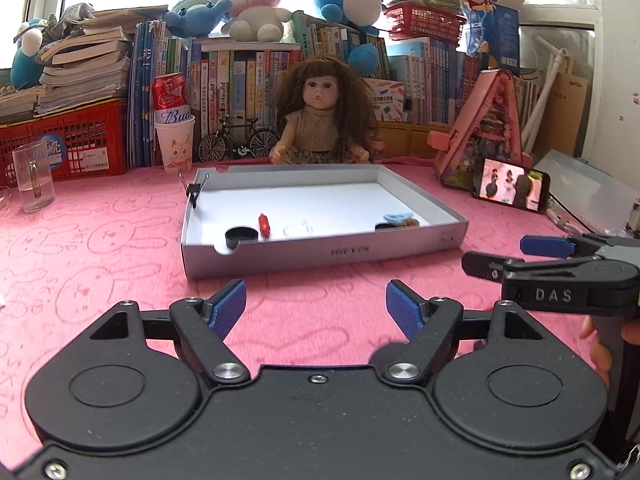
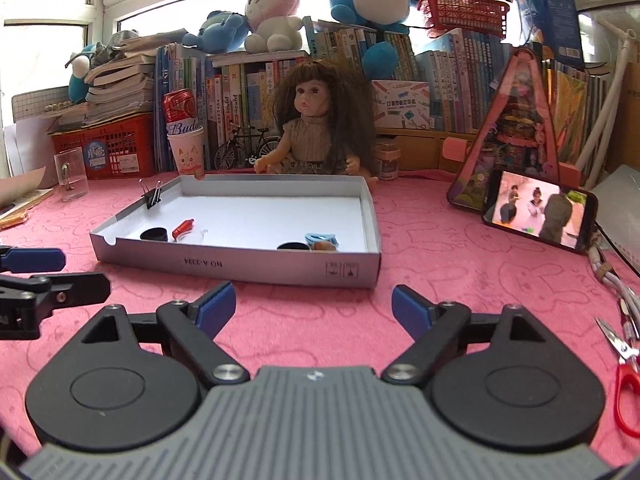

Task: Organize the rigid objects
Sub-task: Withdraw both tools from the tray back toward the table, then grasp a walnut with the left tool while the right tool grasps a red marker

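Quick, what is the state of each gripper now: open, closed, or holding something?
Left gripper: open, holding nothing, above the pink cloth.
Right gripper: open, holding nothing.

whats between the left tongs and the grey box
Nothing but bare pink cloth. In the left wrist view, the open left tongs face the near wall of the grey box, with no object between them.

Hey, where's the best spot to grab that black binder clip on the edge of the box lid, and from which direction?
Grip the binder clip by its two wire handles, coming from above. It is clamped on the left wall of the gray box lid with the handles standing up free above the rim, while its black body straddles the wall. The left gripper is probably nearer.
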`<state>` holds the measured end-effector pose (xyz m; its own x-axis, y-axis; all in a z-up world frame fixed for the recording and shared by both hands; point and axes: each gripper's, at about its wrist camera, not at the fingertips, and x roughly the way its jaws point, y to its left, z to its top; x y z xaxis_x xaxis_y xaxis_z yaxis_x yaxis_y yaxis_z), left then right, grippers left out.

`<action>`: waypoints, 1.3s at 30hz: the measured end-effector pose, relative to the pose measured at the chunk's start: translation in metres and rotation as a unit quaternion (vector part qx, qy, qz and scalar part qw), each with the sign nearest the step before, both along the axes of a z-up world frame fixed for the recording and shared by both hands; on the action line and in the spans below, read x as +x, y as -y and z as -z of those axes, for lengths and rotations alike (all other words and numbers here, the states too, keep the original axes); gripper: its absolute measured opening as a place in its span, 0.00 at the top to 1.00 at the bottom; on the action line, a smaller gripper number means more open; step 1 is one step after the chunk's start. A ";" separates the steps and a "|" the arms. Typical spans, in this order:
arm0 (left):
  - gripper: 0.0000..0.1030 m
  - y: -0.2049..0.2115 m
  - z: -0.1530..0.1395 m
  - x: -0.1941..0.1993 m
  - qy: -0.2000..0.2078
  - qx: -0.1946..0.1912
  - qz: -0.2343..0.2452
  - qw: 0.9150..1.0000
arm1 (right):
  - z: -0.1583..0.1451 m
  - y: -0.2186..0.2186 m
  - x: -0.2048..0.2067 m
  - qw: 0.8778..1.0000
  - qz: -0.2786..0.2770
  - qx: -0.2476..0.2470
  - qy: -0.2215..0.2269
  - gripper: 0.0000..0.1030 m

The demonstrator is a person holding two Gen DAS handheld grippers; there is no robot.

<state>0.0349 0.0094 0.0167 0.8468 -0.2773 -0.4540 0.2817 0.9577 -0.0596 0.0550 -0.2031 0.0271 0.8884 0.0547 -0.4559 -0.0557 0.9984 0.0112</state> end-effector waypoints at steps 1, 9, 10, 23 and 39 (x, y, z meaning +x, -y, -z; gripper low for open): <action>0.28 -0.001 0.003 -0.007 -0.001 0.000 0.002 1.000 | 0.003 0.001 -0.004 1.000 0.007 -0.004 0.005 0.10; 0.33 -0.006 0.017 -0.040 0.002 0.009 0.015 1.000 | 0.017 0.008 -0.024 0.999 0.030 0.001 0.019 0.08; 0.37 -0.005 0.019 -0.042 0.002 0.012 0.014 1.000 | 0.019 0.007 -0.024 0.999 0.032 -0.001 0.017 0.08; 0.81 -0.002 0.031 -0.047 -0.031 -0.004 0.025 0.999 | 0.027 -0.002 -0.022 0.999 0.038 -0.019 -0.004 0.08; 0.82 -0.006 0.021 -0.041 -0.028 -0.020 -0.010 0.999 | 0.022 -0.018 -0.019 0.998 0.018 -0.029 -0.045 0.51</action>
